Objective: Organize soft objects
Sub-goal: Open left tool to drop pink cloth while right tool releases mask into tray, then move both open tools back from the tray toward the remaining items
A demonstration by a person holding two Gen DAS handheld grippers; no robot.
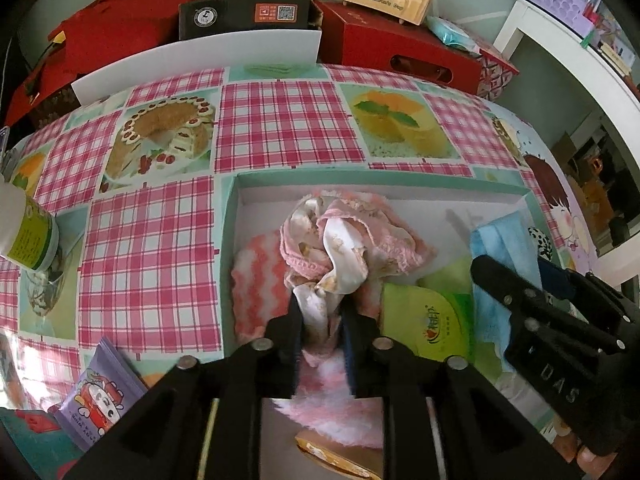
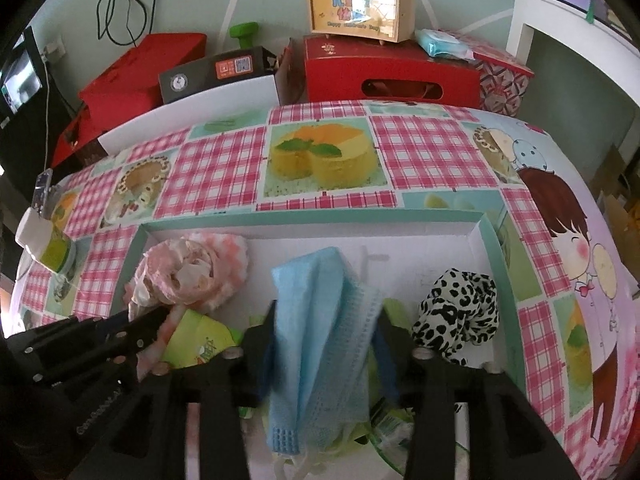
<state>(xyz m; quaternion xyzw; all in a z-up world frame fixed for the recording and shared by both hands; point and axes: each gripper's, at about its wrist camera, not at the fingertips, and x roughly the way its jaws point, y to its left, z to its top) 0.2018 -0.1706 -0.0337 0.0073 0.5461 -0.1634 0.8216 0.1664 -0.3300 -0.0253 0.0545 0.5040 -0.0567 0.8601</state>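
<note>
Fabric fills the shallow white tray [image 1: 460,194] sitting on the checked bench [image 1: 152,248]. From the left wrist camera, the left gripper [image 1: 320,316] is pinching a crumpled pink-and-cream cloth [image 1: 340,240], which bunches up above a pink zigzag fluffy towel [image 1: 260,280] lying in the tray's left part. Just beside it lie a green tissue pack [image 1: 432,320] and a blue cloth [image 1: 496,272], with the right gripper [image 1: 520,292] over them. A purple snack packet [image 1: 100,396] and a white bottle [image 1: 28,236] rest on the bench outside the tray. From the right wrist camera, the right gripper [image 2: 324,320] is clamped on the blue cloth [image 2: 320,340], which drapes down between its fingers [image 2: 260,336]; a leopard-print scrunchie [image 2: 460,312] sits near the tray's right wall [image 2: 500,272].
</note>
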